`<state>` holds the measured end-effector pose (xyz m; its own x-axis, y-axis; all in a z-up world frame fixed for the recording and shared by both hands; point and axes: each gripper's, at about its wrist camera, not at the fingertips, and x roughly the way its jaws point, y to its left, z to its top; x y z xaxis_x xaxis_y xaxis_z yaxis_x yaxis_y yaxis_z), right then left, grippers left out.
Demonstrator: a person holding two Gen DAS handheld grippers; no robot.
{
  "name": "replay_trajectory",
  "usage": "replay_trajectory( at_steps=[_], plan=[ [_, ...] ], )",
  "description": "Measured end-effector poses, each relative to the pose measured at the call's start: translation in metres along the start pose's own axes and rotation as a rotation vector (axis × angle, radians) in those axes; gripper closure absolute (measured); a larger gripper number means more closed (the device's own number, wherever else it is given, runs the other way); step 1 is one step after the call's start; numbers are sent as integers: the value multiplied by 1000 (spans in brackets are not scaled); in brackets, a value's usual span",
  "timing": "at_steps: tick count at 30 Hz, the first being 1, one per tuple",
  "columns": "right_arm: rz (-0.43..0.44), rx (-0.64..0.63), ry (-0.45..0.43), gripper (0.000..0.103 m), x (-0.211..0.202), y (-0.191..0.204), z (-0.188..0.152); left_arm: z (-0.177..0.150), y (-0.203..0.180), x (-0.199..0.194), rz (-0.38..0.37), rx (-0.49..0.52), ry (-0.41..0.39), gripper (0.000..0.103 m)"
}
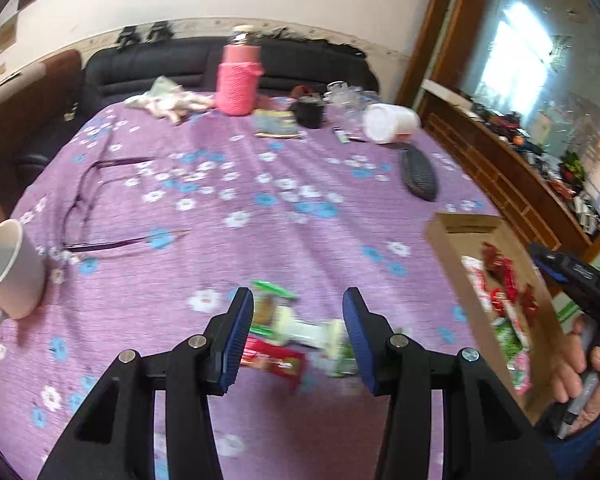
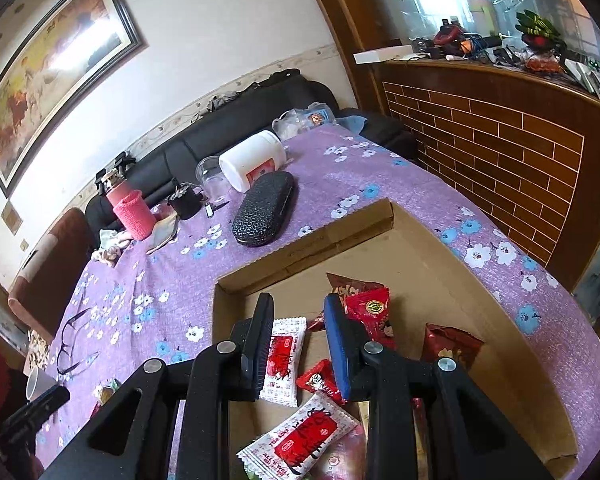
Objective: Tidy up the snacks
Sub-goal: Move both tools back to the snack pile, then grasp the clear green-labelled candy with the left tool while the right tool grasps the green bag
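the round table (image 1: 308, 240) under its purple flowered cloth fills both views. at about 3 o'clock on it, seen from the left wrist, lies the shallow cardboard box (image 1: 448, 236), and in the right wrist view its near wall runs across at 12 o'clock (image 2: 308, 246). inside the box lie red snack packets (image 2: 370, 312) and white packets with red labels (image 2: 286, 356), scattered flat on the bottom. the right gripper (image 2: 298, 340) hangs over the box with its jaws apart, nothing between them; the white packets lie below.

the left gripper (image 1: 298, 332) is over the cloth at 6 o'clock, jaws wide apart, with loose snacks on the table beneath: a green and white packet (image 1: 296, 320) and a red packet (image 1: 272, 360) just beside it, both blurred.

toward 12 o'clock stands a pink bottle (image 1: 238, 76) in a knitted sleeve. a white tub (image 1: 392, 122) lies on its side at 1 o'clock, and a dark glasses case (image 1: 418, 174) lies near it at 2 o'clock. a white mug (image 1: 8, 270) stands at 9 o'clock, with purple-framed glasses (image 1: 100, 208) beside it at 10 o'clock.
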<state>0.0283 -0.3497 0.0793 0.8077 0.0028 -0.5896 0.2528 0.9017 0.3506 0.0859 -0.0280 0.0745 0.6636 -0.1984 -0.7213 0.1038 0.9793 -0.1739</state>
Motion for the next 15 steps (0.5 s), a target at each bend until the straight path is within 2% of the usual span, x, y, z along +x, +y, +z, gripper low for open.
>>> replay_trajectory(
  at_steps=[5,11,15],
  plan=[
    [21,-7,14,75,2,3,-2,0,29,23,68,-27,47,58],
    [64,-48,13,75,-1,19,-8,-9,36,46,1,-54,96,58],
    [180,-83,45,75,-2,39,-17,-11,23,58,1,0,106,58]
  ],
)
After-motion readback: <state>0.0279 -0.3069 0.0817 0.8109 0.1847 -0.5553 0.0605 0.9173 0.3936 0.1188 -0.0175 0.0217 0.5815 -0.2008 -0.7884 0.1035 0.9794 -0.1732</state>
